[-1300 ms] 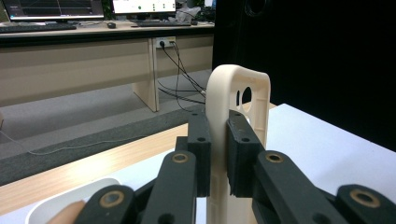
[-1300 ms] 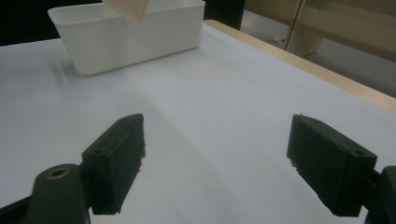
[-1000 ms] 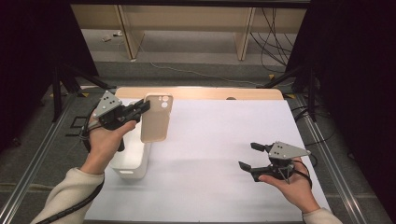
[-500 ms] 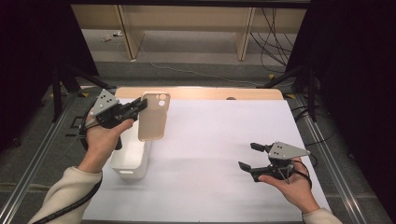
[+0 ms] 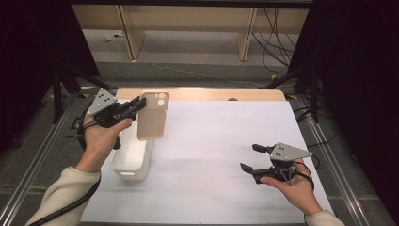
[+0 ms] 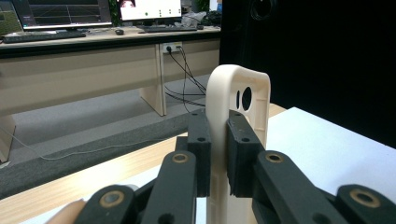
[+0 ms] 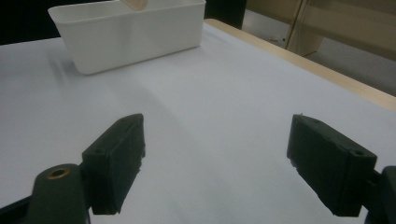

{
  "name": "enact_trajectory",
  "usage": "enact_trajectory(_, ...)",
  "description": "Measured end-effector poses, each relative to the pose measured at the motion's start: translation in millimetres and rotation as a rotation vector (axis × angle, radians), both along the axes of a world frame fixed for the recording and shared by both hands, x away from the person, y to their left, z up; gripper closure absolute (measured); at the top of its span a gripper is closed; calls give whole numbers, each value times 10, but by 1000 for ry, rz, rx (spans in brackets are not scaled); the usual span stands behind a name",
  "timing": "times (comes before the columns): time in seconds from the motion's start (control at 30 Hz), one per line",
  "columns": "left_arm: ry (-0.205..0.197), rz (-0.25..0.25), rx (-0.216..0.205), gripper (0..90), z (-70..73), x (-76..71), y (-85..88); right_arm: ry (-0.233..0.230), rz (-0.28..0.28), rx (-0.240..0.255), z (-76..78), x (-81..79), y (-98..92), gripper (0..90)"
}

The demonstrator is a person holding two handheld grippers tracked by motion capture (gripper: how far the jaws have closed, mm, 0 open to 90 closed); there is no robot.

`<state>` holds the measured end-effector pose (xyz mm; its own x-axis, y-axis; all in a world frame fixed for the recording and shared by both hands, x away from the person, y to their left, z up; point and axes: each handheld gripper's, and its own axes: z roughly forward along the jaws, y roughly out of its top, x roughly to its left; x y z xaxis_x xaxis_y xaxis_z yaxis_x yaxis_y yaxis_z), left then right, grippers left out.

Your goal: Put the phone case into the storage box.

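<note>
Above the white box (image 5: 134,157), the left tool (image 5: 139,104) clenched a phone case (image 5: 153,116), probably to lower next; the right tool (image 5: 248,157) stood released.

A lab or office workspace is showing: monitors (image 6: 60,11) are running on a long desk (image 6: 93,51), cables (image 5: 277,28) trailing across the floor.

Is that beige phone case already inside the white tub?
Not yet. The left gripper holds the phone case upright, hanging over the tub.
</note>
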<state>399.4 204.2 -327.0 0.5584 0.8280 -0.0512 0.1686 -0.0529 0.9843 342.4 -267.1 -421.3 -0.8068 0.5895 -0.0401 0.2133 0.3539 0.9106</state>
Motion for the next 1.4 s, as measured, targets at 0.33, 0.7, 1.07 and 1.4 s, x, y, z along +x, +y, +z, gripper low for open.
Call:
enact_trajectory(0.33, -8, 1, 11, 814, 8, 21, 54, 2, 0, -1, -4, 0, 2, 205)
enact_trajectory(0.7, -14, 17, 32, 814, -1, 54, 117, 2, 2, -2, -10, -1, 8, 205)
enact_trajectory(1.07, -23, 28, 36, 815, 2, 95, 175, 3, 2, -2, -11, 0, 11, 206)
enact_trajectory(1.4, -31, 30, 44, 814, 1, 140, 215, 6, 1, -3, -13, 0, 10, 206)
